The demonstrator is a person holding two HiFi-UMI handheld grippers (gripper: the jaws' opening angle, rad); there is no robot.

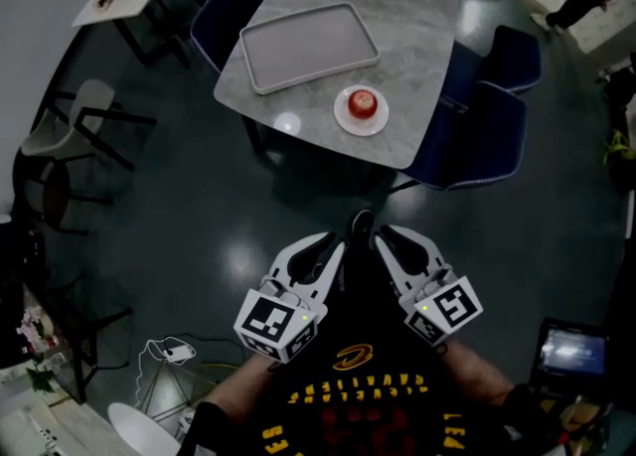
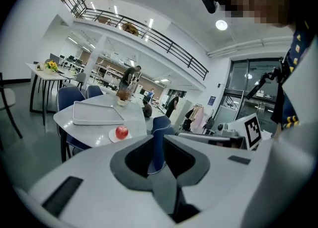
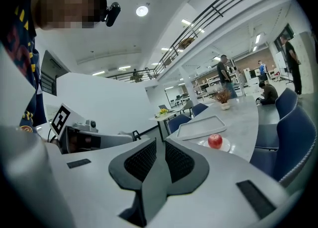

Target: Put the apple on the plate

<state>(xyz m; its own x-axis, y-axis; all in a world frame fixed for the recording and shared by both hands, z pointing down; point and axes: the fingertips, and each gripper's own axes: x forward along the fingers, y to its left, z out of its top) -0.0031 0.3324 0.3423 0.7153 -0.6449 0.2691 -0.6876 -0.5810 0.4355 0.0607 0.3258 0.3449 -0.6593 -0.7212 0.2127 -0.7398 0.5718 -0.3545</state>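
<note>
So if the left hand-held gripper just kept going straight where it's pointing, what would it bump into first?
Probably the blue chair: its back shows right between the open, empty jaws of the left hand-held gripper. The apple on its plate sits left of that line. Depth is hard to judge.

No word or number can be read with certainty. In the head view the person's black shirt carries a yellow oval emblem and, below it, a row of yellow block letters seen upside down and too blurred to spell out. The cube on the left claw and the cube on the right claw each bear black-and-white square code markers, with no letters or digits. In the left gripper view a small blue wall sign beside the glass doors is too small to read. A lit screen on the floor is also illegible.
</note>
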